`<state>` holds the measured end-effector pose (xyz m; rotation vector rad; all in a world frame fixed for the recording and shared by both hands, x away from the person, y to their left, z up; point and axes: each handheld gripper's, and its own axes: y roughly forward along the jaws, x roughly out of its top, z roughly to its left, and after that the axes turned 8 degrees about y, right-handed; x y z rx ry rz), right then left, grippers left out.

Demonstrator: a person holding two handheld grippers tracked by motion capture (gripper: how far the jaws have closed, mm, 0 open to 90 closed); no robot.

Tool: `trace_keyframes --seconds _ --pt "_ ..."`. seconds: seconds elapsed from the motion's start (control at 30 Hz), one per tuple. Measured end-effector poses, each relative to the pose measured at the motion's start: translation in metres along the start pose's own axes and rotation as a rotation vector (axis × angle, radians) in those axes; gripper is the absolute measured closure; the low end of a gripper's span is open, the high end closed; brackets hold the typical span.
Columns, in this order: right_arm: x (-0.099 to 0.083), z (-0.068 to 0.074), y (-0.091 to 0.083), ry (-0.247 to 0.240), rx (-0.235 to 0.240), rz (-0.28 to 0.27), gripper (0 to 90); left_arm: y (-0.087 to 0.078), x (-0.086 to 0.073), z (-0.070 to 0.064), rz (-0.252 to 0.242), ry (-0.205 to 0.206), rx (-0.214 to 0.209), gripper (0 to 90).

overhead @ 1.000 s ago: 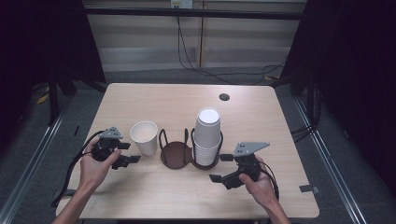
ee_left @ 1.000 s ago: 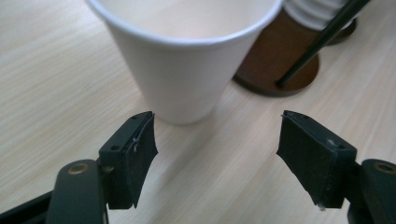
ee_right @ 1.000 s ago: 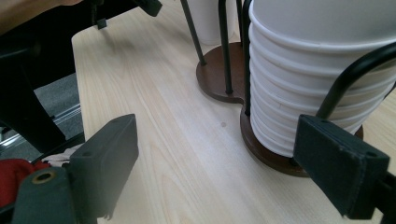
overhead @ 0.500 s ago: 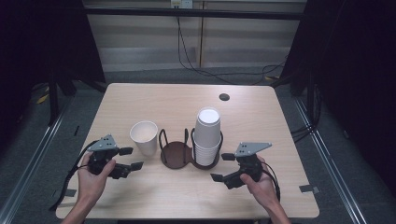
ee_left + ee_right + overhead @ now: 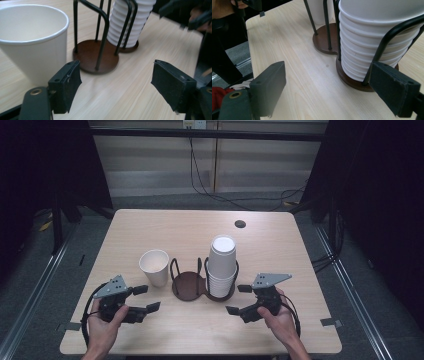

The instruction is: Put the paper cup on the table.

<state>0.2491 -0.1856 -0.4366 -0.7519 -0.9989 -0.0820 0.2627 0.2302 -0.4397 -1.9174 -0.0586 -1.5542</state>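
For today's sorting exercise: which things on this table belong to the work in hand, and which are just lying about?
In the work:
left gripper, open
right gripper, open
single white paper cup
stack of white paper cups
black wire cup holder with brown round bases

Just lying about:
dark round hole in the tabletop
cables on the floor

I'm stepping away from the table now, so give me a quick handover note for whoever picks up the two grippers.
Left gripper: open, holding nothing, near the single paper cup.
Right gripper: open, holding nothing, beside the cup stack.
The single cup stands upright on the table, left of the wire cup holder. The stack sits upside down in the holder's right bay; the left bay is unfilled.
Done: one cup stands apart from the stack.
Left: probably gripping the single cup next; nothing is grasped yet.
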Motion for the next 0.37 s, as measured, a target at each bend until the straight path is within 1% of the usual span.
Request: trace_keyframes --seconds 0.03,0.07,0.1,0.13,0.17,0.2,0.23,0.3,0.33,0.37 --pt "0.0 0.0 0.0 0.001 -0.001 -0.001 14.1 0.004 -0.003 -0.001 -0.005 0.015 0.023 22.9" --pt "-0.001 0.0 0.0 0.002 0.0 -0.003 14.1 0.012 -0.008 -0.002 0.001 0.045 0.029 21.7" --pt "-0.001 0.0 0.0 0.002 -0.006 -0.008 14.1 0.017 -0.01 -0.002 0.02 0.049 0.024 20.6" --pt "-0.002 0.0 0.0 -0.001 -0.014 -0.012 14.1 0.02 -0.01 -0.002 0.022 0.043 0.015 20.6" --pt "-0.002 0.001 0.0 0.0 -0.018 -0.014 14.1 0.024 -0.011 -0.002 0.02 0.022 -0.011 20.6" --pt "-0.003 0.001 0.0 0.003 -0.019 -0.021 14.2 0.029 -0.012 -0.005 0.03 0.023 -0.001 20.4" --pt "-0.003 0.001 0.0 0.003 -0.019 -0.021 14.2 0.029 -0.012 -0.005 0.03 0.023 -0.001 20.3" --pt "-0.005 0.001 0.001 0.004 -0.031 -0.026 14.2 0.033 -0.013 -0.01 0.05 0.045 -0.001 20.3" --pt "-0.006 0.0 0.002 0.003 -0.038 -0.028 14.1 0.035 -0.014 -0.012 0.056 0.042 0.002 19.9" --pt "-0.007 0.0 0.003 0.014 -0.048 -0.029 14.2 0.035 -0.015 -0.014 0.059 0.042 0.002 19.5"
